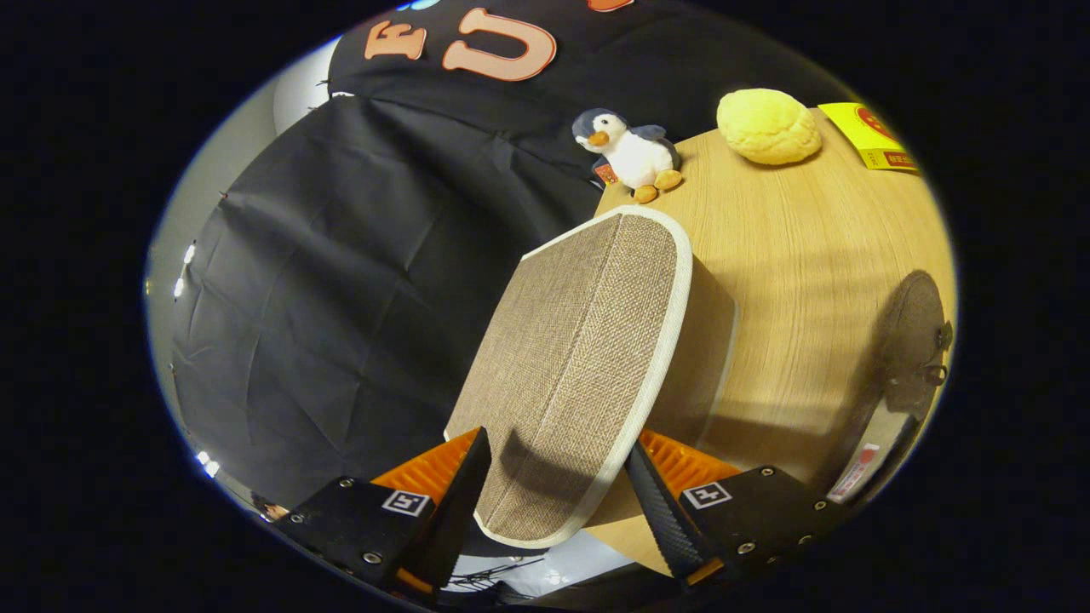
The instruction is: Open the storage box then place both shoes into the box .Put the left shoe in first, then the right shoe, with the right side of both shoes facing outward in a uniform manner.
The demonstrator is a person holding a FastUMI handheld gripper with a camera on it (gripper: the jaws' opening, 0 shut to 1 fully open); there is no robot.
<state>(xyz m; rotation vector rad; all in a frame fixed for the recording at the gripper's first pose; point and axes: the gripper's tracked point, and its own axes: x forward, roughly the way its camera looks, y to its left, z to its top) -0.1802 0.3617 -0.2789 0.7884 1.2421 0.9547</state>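
Note:
The storage box's lid (570, 366) is brown woven fabric with a white trim, and it lies lengthwise between my fingers. My gripper (558, 444) is shut on its near end, with one finger (464, 485) against its left edge and the other against the white trim on its right. Beneath the lid's right side shows the box's plain brown wall (711, 340), resting on the wooden table (792, 255). A dark brown shoe (915, 332) lies on the table well to the right of the box. The box's inside is hidden.
A penguin plush (630, 153) sits at the table's far corner beyond the box. A yellow plush (766, 126) and a yellow packet (873, 136) lie further right. The table's edge runs just left of the box, with black cloth (341, 298) hanging past it.

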